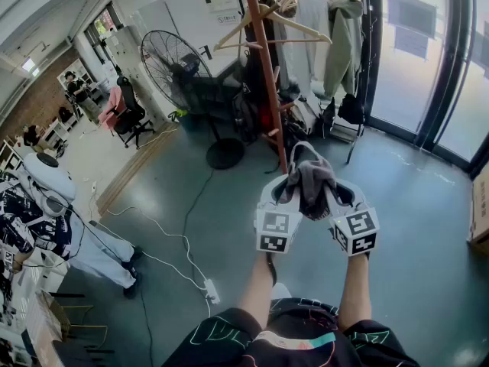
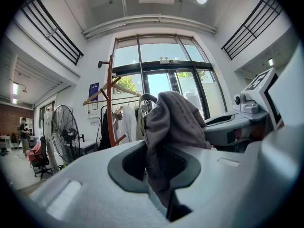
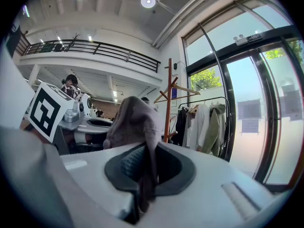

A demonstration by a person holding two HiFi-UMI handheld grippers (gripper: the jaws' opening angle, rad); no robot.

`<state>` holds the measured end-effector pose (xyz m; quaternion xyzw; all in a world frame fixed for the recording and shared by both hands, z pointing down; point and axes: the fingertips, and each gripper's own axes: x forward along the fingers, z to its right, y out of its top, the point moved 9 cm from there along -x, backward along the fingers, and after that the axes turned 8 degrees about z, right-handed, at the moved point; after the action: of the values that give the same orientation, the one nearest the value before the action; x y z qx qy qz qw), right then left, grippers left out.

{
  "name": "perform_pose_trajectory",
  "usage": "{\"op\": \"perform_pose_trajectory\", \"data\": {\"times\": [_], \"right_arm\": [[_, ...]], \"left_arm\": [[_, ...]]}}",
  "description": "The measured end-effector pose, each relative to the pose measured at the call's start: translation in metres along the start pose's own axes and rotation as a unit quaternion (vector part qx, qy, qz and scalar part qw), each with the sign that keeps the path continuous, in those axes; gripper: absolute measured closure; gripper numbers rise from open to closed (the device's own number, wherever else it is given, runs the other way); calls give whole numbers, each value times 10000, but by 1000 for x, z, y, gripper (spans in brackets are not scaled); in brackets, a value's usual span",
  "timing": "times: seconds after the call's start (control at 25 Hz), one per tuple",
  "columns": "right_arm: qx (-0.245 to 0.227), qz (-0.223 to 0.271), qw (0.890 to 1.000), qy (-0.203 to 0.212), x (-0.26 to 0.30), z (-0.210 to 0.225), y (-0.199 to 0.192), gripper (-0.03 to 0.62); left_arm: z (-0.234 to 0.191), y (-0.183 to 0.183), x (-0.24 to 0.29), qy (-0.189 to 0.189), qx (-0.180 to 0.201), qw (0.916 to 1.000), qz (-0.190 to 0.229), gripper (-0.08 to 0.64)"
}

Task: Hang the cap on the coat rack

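Observation:
A grey-brown cap (image 1: 309, 179) hangs between my two grippers, held up in front of me. My left gripper (image 1: 281, 192) is shut on one side of the cap (image 2: 172, 127), cloth pinched between its jaws. My right gripper (image 1: 333, 193) is shut on the other side of the cap (image 3: 137, 127). The cap's strap loop (image 1: 302, 148) stands up toward the coat rack. The reddish-brown wooden coat rack (image 1: 265, 67) stands just beyond the cap, with pegs and wooden hangers (image 1: 269, 23) near its top. The same coat rack (image 2: 110, 103) lies ahead to the left in the left gripper view, and in the right gripper view the coat rack (image 3: 168, 101) stands just right of the cap.
A clothes rail with hanging coats (image 1: 330, 37) stands behind the rack by the glass doors (image 1: 428, 60). A standing fan (image 1: 177, 71) is at the left. A white cable and power strip (image 1: 208, 289) lie on the grey floor. A person (image 1: 46, 220) stands at the far left.

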<state>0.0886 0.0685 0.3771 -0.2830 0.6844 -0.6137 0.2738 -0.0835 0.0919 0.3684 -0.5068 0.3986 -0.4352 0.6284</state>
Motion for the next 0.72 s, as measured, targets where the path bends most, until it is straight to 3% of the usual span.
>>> {"op": "perform_pose_trajectory", "data": {"times": [0.72], "right_arm": [[241,156,9995,-92,-10,48,8,561]], "left_arm": [[23,21,36,-235,62,9996,172,505]]}}
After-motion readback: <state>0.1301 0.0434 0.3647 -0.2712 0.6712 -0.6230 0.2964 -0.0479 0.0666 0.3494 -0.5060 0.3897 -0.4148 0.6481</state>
